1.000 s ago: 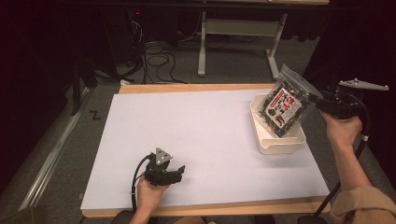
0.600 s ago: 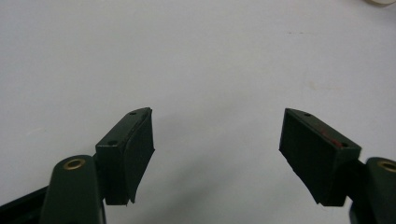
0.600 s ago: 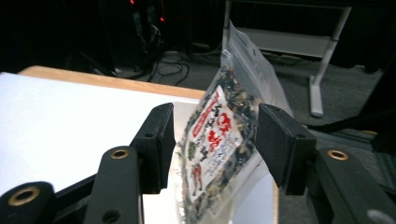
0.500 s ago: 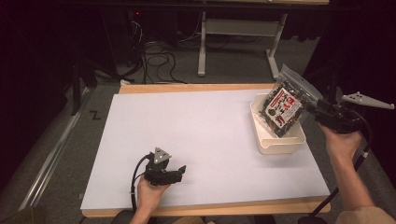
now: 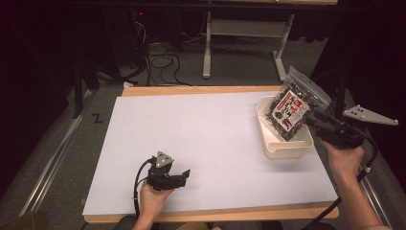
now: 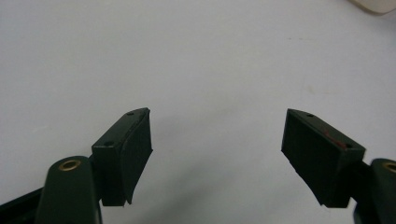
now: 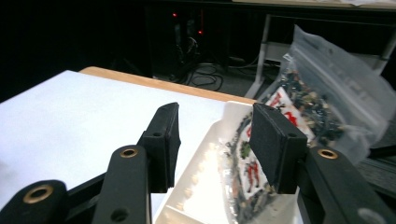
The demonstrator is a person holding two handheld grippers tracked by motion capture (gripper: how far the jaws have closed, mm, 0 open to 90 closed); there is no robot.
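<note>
Left gripper (image 5: 184,173): held low over the near part of the white table cover (image 5: 201,139), in the person's left hand (image 5: 154,197); in the left gripper view its jaws stand wide apart with only bare white surface between them.
Right gripper (image 5: 311,117): held by the right hand (image 5: 345,158) at the table's right edge, just beside the tray; in the right gripper view its jaws are parted, with the tray's inside and the bag's lower part seen through the gap. Whether a pad touches the bag cannot be told.
Tray (image 5: 287,149): a shallow cream-white bin standing on the right side of the cover, towards the far end.
Bag (image 5: 294,108): a clear zip pouch of dark, speckled bits with a red-and-white label; it stands tilted in the tray, lower end inside, top leaning out beyond the far right rim.
Floor beyond the table: cables (image 5: 163,55) and a grey table frame (image 5: 244,28).
</note>
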